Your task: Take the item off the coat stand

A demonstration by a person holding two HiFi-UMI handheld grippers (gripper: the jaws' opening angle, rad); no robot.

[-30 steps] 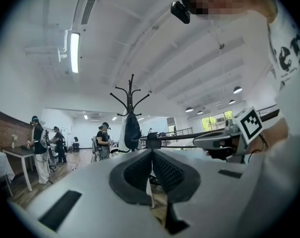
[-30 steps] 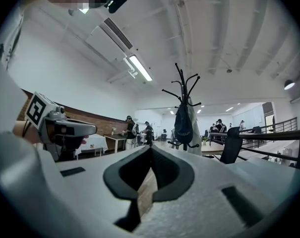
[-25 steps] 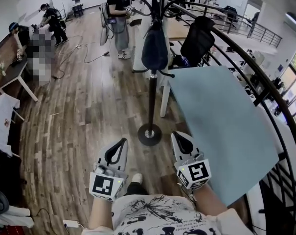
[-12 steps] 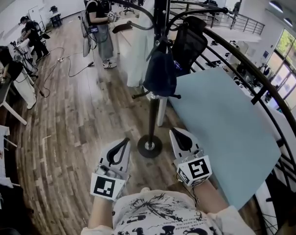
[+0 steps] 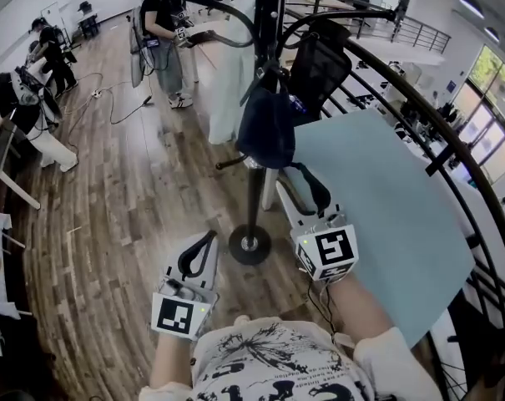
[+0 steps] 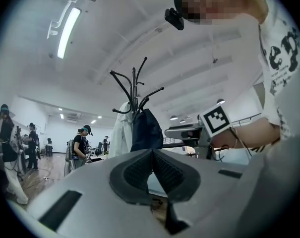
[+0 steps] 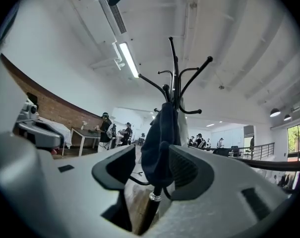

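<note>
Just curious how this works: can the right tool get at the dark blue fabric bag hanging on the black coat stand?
Probably yes. On the right tool, the jaws have just been opening; the dark blue fabric bag hangs between them, unpressed, nothing blocking.

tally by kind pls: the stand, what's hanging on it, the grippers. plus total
Coat stand: 1
Dark blue bag, hung on it: 1
White garment, hung on it: 1
Grippers: 2 (left gripper shut; right gripper jaws have just been opening, bag between them, not clamped)
Total: 5
</note>
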